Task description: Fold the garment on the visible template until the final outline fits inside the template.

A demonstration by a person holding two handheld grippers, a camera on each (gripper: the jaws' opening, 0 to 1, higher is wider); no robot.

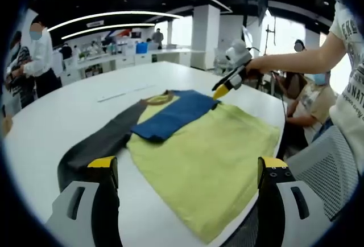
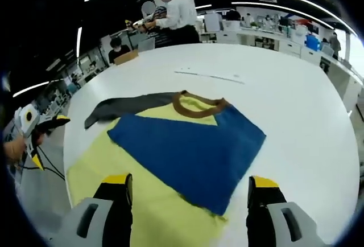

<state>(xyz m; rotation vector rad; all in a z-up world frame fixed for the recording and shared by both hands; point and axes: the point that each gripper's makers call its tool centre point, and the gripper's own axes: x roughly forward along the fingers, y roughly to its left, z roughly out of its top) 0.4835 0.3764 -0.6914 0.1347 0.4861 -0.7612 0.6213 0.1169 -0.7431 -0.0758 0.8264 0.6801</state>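
The yellow garment [image 1: 210,161] lies flat on the white table [image 1: 68,116], its blue sleeve [image 2: 193,153] folded across the chest and its grey sleeve [image 1: 99,144] spread toward nine o'clock. The left gripper [image 1: 187,170] hovers released above the hem. The right gripper [image 2: 187,187] hangs unclenched over the blue sleeve.
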